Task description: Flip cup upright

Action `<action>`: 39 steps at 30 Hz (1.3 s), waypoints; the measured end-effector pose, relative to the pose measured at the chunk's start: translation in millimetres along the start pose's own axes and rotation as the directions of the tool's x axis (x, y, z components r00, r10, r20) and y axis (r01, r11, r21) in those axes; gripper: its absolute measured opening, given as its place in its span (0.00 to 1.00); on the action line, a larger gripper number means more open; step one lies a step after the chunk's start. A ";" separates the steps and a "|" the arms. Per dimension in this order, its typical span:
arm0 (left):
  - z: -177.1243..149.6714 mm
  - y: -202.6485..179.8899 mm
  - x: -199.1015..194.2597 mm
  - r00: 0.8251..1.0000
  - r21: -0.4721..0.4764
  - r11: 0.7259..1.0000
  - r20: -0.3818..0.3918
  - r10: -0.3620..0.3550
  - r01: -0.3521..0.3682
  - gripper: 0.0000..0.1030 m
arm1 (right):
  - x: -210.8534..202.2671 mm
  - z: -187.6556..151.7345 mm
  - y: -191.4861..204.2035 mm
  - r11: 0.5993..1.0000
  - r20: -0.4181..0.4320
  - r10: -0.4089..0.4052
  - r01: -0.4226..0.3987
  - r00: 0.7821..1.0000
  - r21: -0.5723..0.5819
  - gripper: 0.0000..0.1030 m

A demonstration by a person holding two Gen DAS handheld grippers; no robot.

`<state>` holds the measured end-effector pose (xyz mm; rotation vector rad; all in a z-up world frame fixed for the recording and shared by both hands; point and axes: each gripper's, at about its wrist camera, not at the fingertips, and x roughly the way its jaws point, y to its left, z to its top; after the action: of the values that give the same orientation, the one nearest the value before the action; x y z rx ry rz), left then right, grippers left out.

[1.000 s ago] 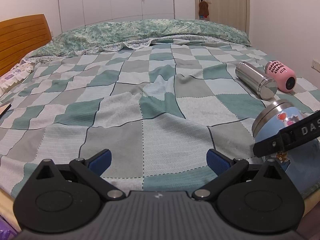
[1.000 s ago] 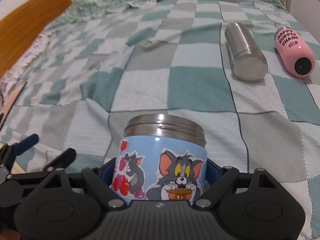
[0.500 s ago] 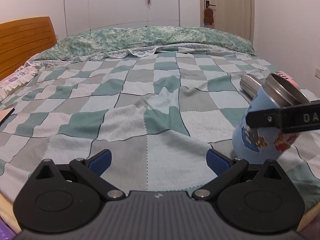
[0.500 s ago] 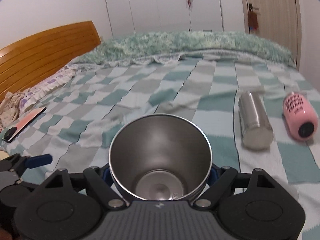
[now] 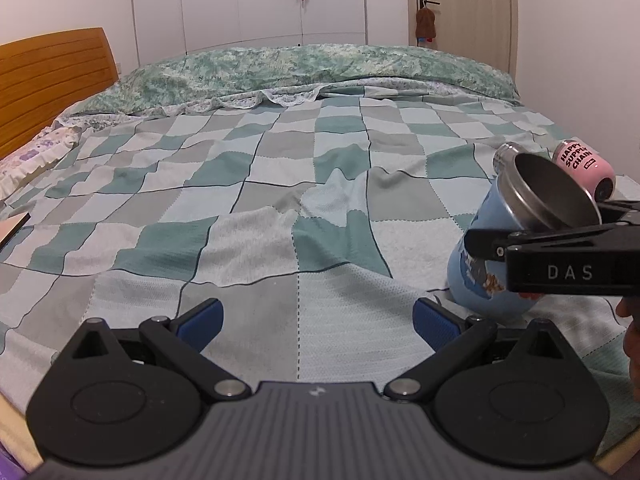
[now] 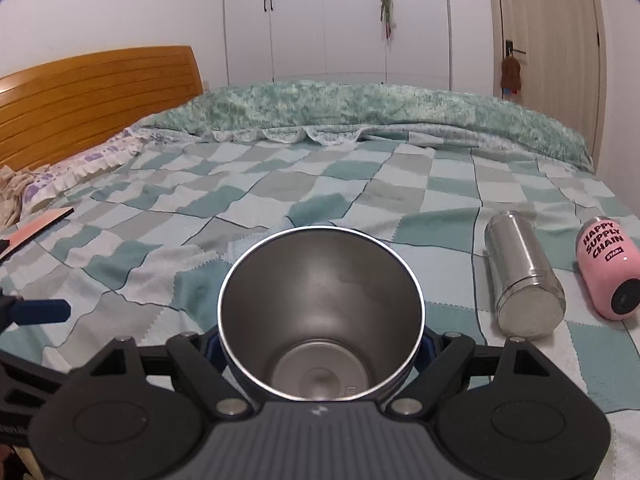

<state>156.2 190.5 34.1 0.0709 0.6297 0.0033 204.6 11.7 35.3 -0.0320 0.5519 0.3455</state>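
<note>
The light blue cartoon cup [image 5: 486,252] with a steel rim and steel inside stands tilted on the checked bedspread at the right of the left wrist view, mouth up and leaning right. My right gripper [image 6: 320,350] is shut on the cup [image 6: 320,320], its blue pads against both sides; I look straight into the open mouth. In the left wrist view the right gripper's black body [image 5: 560,260] crosses in front of the cup. My left gripper [image 5: 318,318] is open and empty, low over the bed's near edge, left of the cup.
A steel bottle [image 6: 522,276] and a pink can [image 6: 606,268] lie on their sides on the bed, right of the cup. A wooden headboard [image 6: 96,96] stands at the left. A pink flat object [image 6: 36,232] lies at the bed's left edge.
My right gripper has turned the cup from mouth-down to mouth-up and lowered it toward the bedspread. The left gripper has stayed open and nearly still.
</note>
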 end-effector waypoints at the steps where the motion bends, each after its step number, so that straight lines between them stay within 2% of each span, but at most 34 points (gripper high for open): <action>1: -0.3 0.0 0.3 1.000 0.002 1.000 -0.001 0.002 -0.002 1.00 | 0.0 -0.1 1.6 1.000 0.000 0.000 0.000 1.000 -0.007 0.81; 6: -0.6 0.7 -1.5 1.000 -0.003 1.000 0.003 0.005 -0.005 1.00 | 0.3 1.5 2.3 1.000 -0.019 0.000 -0.001 1.000 -0.015 0.81; 8: -1.6 1.1 -3.4 1.000 -0.008 1.000 0.002 0.010 -0.010 1.00 | -2.7 1.8 1.2 1.000 -0.017 0.002 -0.002 1.000 -0.005 0.85; 9: -2.1 1.3 -4.8 1.000 -0.011 1.000 0.003 0.008 -0.008 1.00 | -5.6 1.9 0.8 1.000 -0.009 -0.004 0.004 1.000 -0.002 0.90; 11: -3.2 -0.5 -10.2 1.000 -0.015 1.000 0.008 0.005 -0.005 1.00 | -14.9 1.4 -1.6 1.000 0.018 -0.004 0.004 1.000 -0.003 0.97; 19: -8.9 -29.2 -57.2 0.995 -0.025 0.999 0.093 -0.040 0.042 1.00 | -80.1 -15.3 -31.4 1.000 0.154 0.017 -0.017 0.988 -0.001 0.99; 28: -38.9 -89.6 -110.3 0.975 -0.062 0.994 0.212 -0.071 0.086 1.00 | -173.8 -62.5 -87.1 0.998 0.297 -0.061 0.068 0.953 -0.013 0.99; 34: -75.6 -126.6 -122.6 0.961 -0.099 0.994 0.275 -0.022 0.051 1.00 | -209.4 -109.0 -115.0 0.993 0.319 -0.097 0.115 0.943 -0.038 0.99; 39: -105.3 -151.4 -121.9 0.938 -0.084 0.996 0.346 0.031 -0.002 1.00 | -217.8 -142.5 -130.6 0.989 0.339 -0.123 0.143 0.933 -0.033 0.99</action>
<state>-7.1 43.3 10.7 -0.0038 0.2743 0.0325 2.1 -196.9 18.7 -0.0641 0.1987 0.2269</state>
